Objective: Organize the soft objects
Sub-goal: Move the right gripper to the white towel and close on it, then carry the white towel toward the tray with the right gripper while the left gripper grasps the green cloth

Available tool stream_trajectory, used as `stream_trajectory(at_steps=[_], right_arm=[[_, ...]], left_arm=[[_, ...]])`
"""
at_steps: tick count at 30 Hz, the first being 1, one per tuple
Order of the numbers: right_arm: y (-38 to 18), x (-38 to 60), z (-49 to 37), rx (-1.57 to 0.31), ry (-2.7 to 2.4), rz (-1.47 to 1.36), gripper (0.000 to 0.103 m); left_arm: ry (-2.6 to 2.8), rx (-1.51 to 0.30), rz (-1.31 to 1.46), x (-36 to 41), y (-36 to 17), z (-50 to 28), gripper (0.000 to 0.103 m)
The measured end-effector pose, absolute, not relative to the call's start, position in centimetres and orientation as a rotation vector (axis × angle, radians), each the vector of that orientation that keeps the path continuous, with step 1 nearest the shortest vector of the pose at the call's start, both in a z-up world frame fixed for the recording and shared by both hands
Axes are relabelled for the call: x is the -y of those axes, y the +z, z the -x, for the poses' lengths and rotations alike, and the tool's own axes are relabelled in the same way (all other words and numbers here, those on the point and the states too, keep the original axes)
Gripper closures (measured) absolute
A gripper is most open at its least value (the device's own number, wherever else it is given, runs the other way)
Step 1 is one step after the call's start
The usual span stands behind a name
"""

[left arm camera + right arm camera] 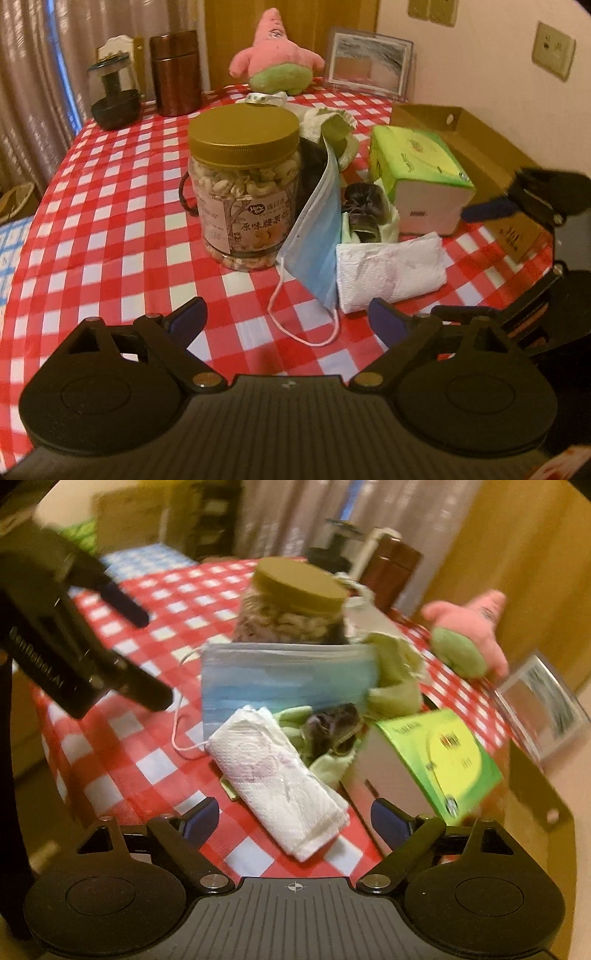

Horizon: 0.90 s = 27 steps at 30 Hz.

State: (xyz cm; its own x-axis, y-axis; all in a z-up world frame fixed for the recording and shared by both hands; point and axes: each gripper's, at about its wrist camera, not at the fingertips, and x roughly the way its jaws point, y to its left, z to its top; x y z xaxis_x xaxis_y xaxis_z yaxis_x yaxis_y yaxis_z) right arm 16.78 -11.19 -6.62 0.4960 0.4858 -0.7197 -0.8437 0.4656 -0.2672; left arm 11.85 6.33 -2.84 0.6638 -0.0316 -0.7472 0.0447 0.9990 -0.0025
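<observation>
A blue face mask [317,236] [288,686] leans against a cashew jar [243,177] on the red checked tablecloth [110,221]. Beside it lies a folded white paper towel [391,269] [280,775], with a green tissue pack [417,166] [443,760] behind. A pink star plush [275,55] [472,627] sits at the far edge. My left gripper [286,321] [144,653] is open just short of the mask's ear loop. My right gripper [295,819] is open, and the towel's near end lies between its fingers without touching the pads.
A crumpled green cloth [365,218] with something dark in it lies between mask and tissue pack. An open cardboard box [480,147] stands on the right by the wall. A framed mirror [369,59], a brown canister [175,74] and a black grinder [114,99] line the back.
</observation>
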Motion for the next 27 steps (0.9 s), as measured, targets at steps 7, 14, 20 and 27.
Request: stream_trajectory(at_steps=[7, 14, 20, 27], right_arm=[[-8.4, 9.2, -18.0, -0.579, 0.95, 0.833, 0.028], [-10.0, 7.9, -18.3, -0.565, 1.012, 0.953, 0.037], [-10.3, 8.1, -18.4, -0.582, 0.999, 0.926, 0.056], [-8.8, 9.2, -17.8, -0.636, 0.933, 0.79, 0.07]], left_arm=[[-0.105, -0.857, -0.106, -6.5, -3.5, -13.1, 0.016], [-0.135, -0.856, -0.125, -6.5, -3.9, -13.2, 0.017], [-0.138, -0.86, -0.103, -6.6, -3.9, -12.8, 0.017], [-0.145, -0.85, -0.074, -6.0, -3.3, -12.1, 0.019]])
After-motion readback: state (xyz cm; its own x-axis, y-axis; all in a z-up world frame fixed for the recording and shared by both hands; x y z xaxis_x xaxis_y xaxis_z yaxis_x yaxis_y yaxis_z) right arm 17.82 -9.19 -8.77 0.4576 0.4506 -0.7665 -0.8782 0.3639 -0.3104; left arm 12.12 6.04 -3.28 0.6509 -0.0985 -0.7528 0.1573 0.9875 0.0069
